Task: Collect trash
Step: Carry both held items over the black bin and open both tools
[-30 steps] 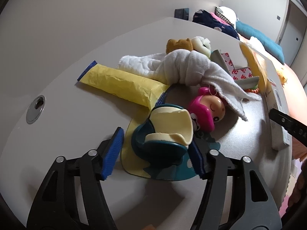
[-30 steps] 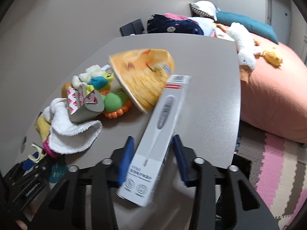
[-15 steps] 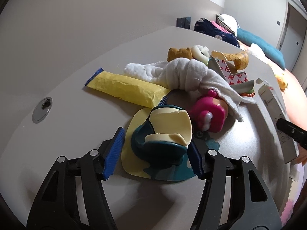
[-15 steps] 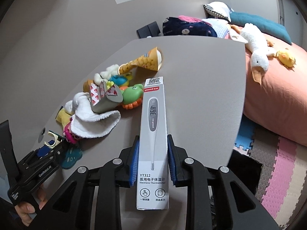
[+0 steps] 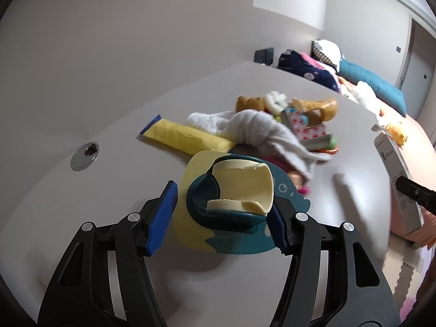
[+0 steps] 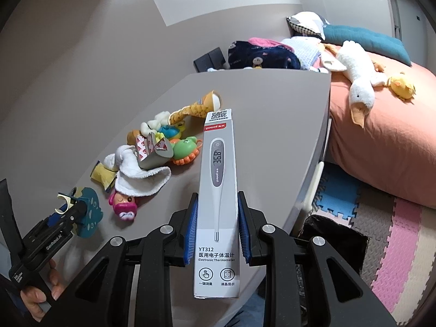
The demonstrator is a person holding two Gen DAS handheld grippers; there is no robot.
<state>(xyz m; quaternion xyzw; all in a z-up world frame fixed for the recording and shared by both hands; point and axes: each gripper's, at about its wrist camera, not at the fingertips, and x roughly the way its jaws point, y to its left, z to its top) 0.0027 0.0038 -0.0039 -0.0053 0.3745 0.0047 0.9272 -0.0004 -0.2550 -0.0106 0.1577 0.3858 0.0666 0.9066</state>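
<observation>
Matte grey tabletop (image 6: 272, 114), slim cardboard box (image 6: 218, 207)

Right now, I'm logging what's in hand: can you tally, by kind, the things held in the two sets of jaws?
thermometer box: 1
whale card: 1
Total: 2

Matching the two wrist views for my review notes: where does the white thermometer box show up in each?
Left wrist: the white thermometer box stands at the far right edge, beside the black right gripper.
Right wrist: centre, upright, clamped between the right gripper's blue pads.
Shared landmark: the white terry cloth on the grey table.
</observation>
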